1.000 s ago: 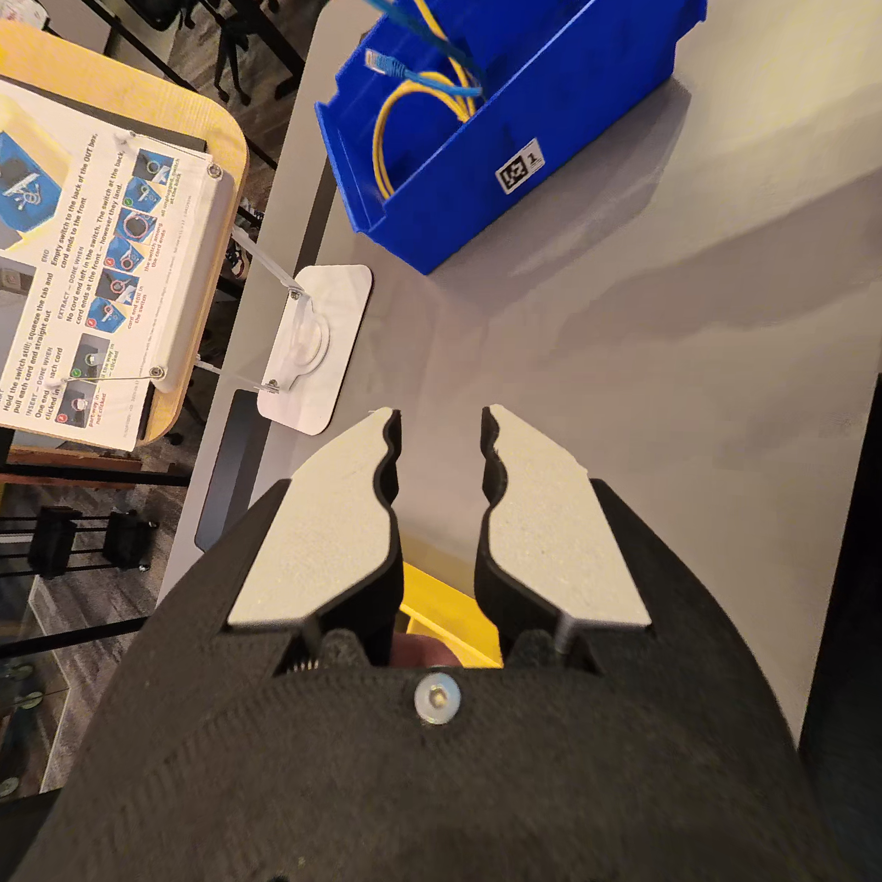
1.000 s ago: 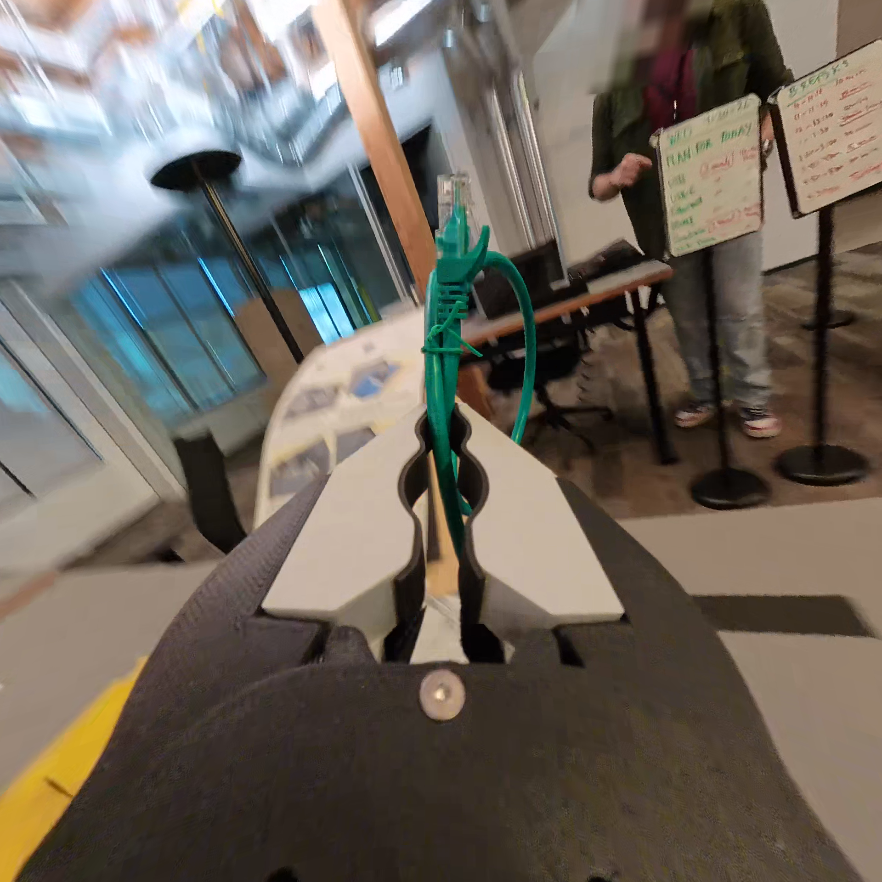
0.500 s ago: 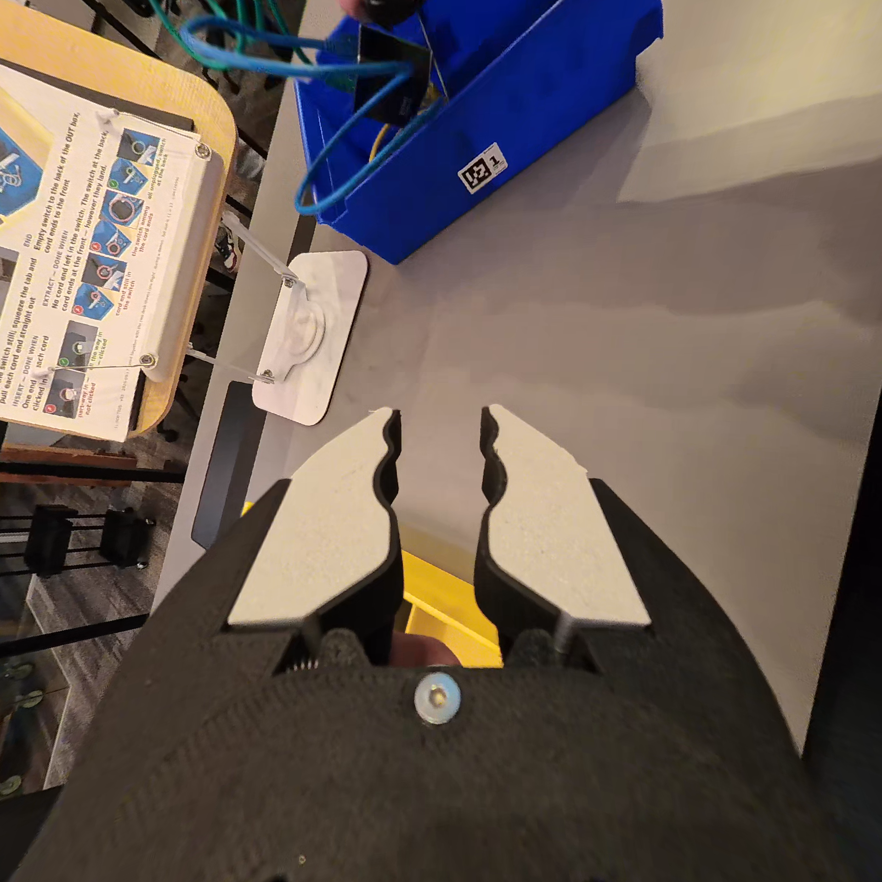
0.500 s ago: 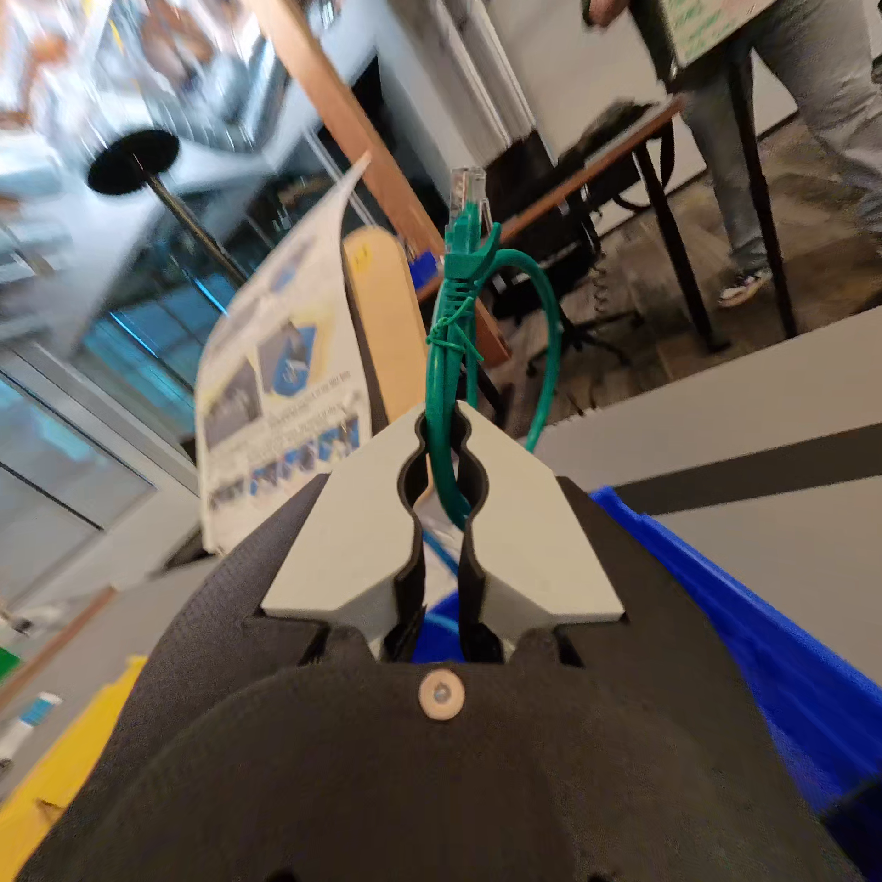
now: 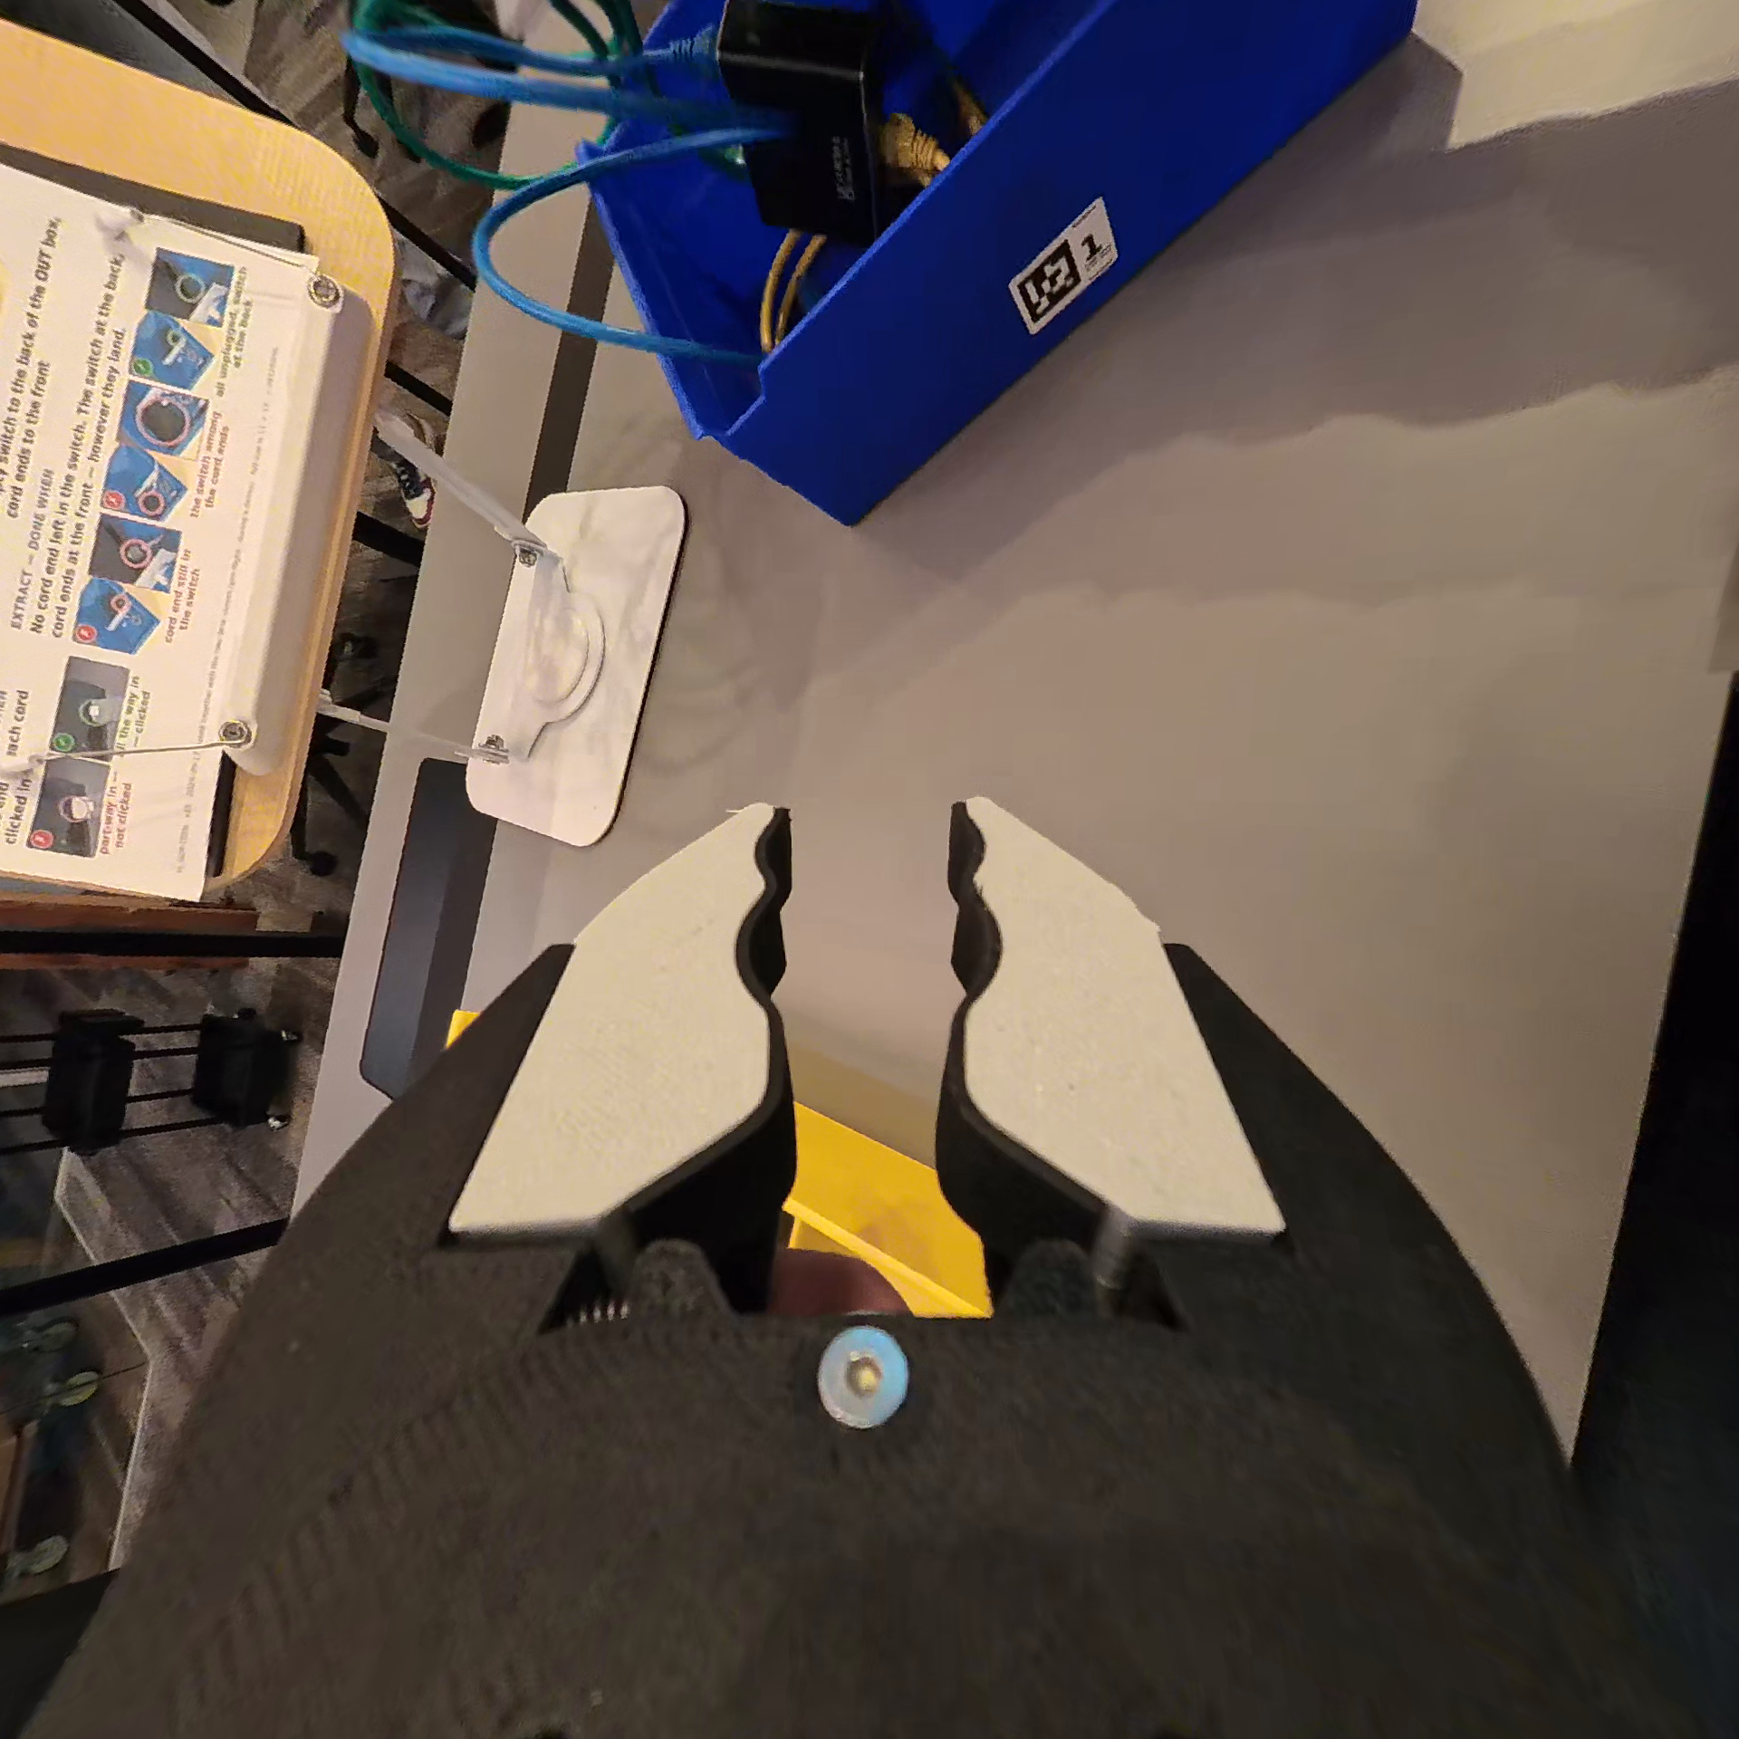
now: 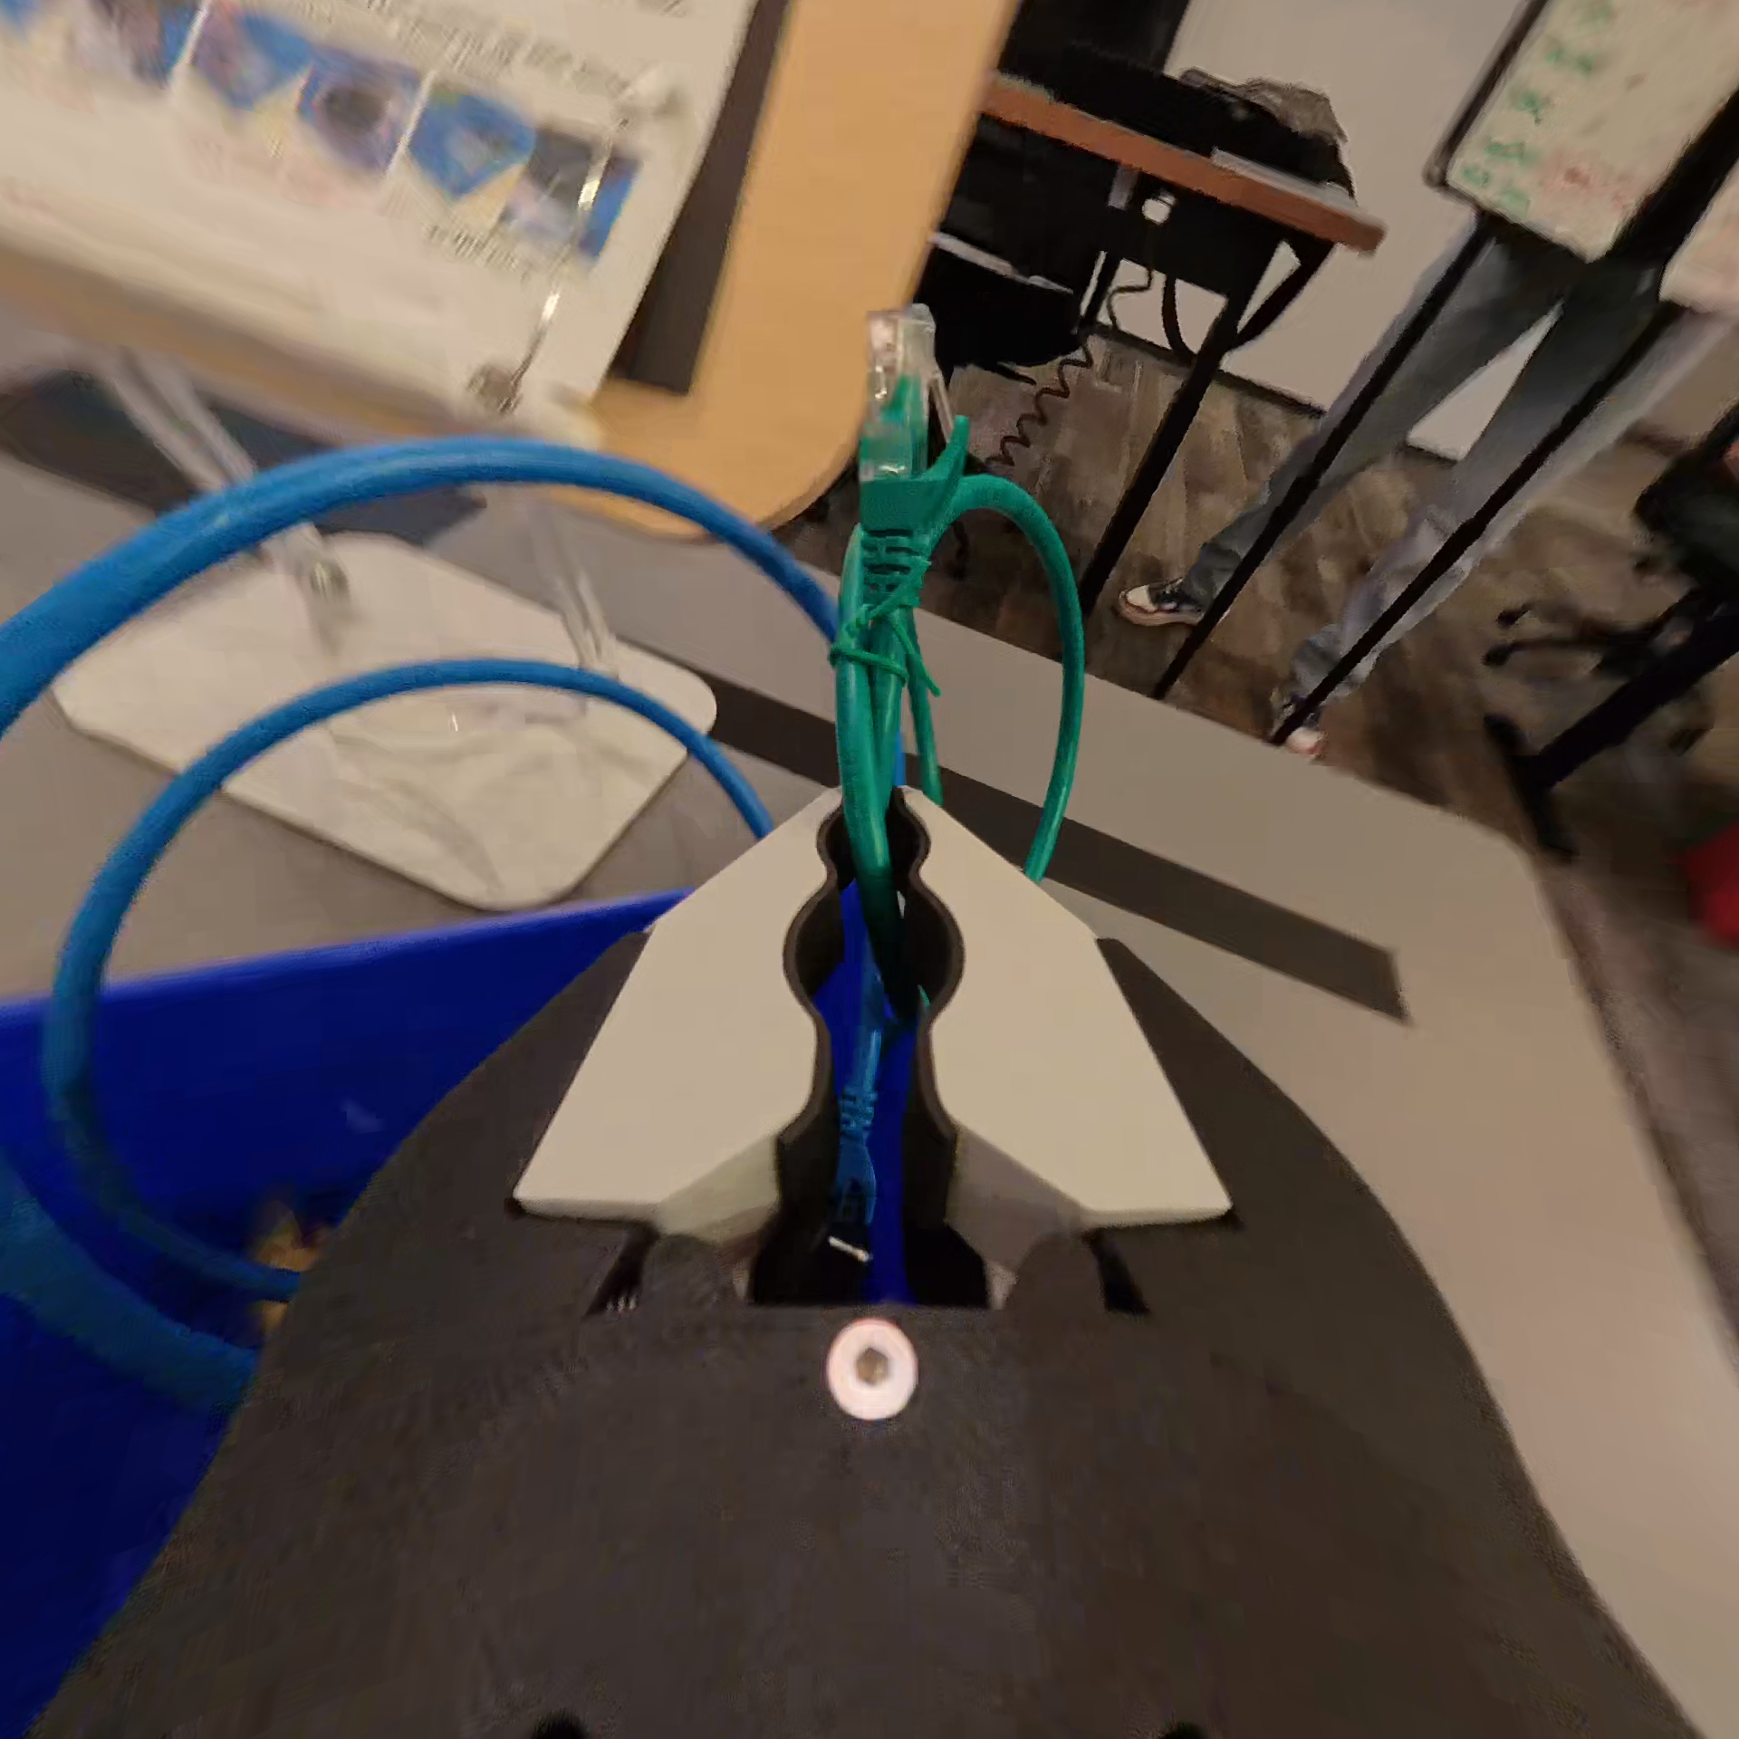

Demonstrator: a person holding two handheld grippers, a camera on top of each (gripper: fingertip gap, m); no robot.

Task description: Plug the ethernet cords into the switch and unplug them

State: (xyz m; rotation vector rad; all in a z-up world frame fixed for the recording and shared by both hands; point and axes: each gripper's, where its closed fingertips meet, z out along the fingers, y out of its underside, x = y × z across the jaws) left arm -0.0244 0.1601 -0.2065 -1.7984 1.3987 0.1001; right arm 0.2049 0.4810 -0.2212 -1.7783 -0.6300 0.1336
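My left gripper (image 5: 870, 828) is open and empty above the grey table, well short of the blue bin (image 5: 988, 311). A black switch (image 5: 814, 132) hangs over the bin with blue cords (image 5: 565, 311) looping from it; yellow cords (image 5: 790, 292) lie inside the bin. My right gripper (image 6: 880, 809) is shut on a bundled green ethernet cord (image 6: 875, 678), its clear plug (image 6: 899, 395) pointing up. A blue cord (image 6: 311, 489) arcs to its left, and a blue plug (image 6: 856, 1129) shows between the fingers above the blue bin (image 6: 235, 1082).
A white stand base (image 5: 574, 659) holds a printed instruction sheet (image 5: 141, 527) at the table's left edge. A yellow bin (image 5: 866, 1214) lies under my left gripper. Beyond the table stand a wooden-edged table (image 6: 847, 282), whiteboard stands (image 6: 1590, 113) and a person's legs (image 6: 1393, 489). My right fingertips sit around 40 centimetres from my left ones.
The switch with its blue cords has come down over the blue bin in the left view. My right gripper, still holding the green cord, has tilted down toward the bin and table.
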